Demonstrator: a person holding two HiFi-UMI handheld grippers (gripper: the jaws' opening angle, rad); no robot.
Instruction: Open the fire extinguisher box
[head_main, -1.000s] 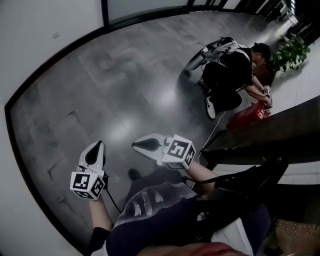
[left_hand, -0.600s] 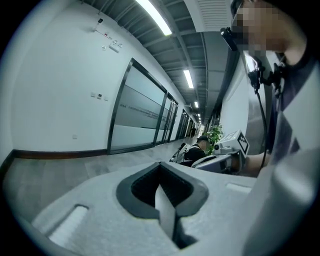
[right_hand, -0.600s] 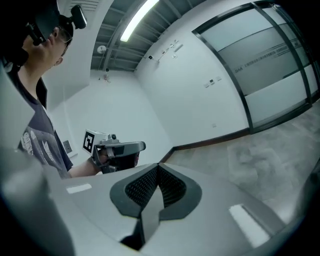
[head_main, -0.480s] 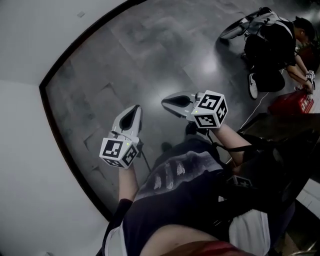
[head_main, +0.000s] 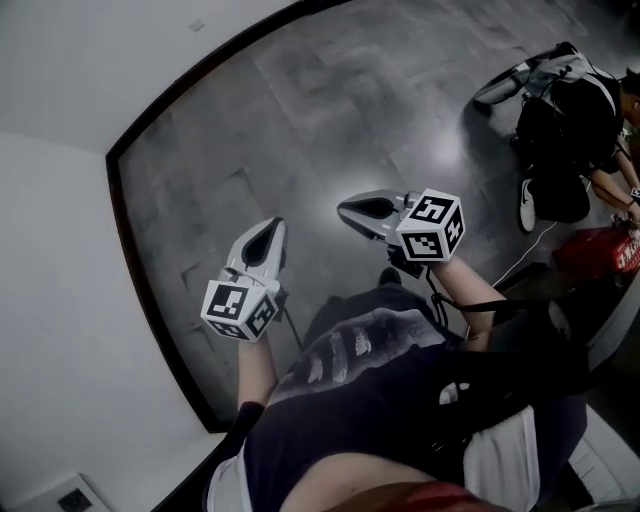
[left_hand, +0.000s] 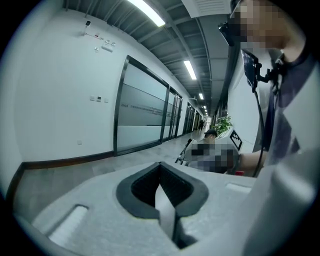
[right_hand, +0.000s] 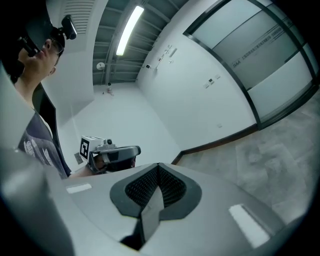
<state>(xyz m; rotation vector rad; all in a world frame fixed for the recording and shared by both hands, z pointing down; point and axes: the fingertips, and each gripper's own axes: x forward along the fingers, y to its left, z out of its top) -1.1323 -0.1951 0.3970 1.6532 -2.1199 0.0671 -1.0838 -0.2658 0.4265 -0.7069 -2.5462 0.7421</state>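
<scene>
A red box (head_main: 602, 250) lies on the grey floor at the far right of the head view, beside a crouching person (head_main: 562, 120) in black. It is far from both grippers. My left gripper (head_main: 264, 238) is held in front of my body and points away over the floor, its jaws shut with nothing between them (left_hand: 160, 169). My right gripper (head_main: 352, 210) points left, across toward the left one, and it is also shut and empty (right_hand: 158, 169). In the right gripper view the left gripper (right_hand: 114, 154) shows against the white wall.
A white wall (head_main: 60, 250) with a dark skirting strip (head_main: 150, 290) runs down the left. A white cable (head_main: 520, 262) trails over the floor toward the red box. Glass partitions (left_hand: 142, 112) line the corridor, with a potted plant (left_hand: 223, 122) at its far end.
The head view has swung left: the wall fills more of the left side, while the crouching person and red box have slid to the right edge. Both grippers stay shut and empty.
</scene>
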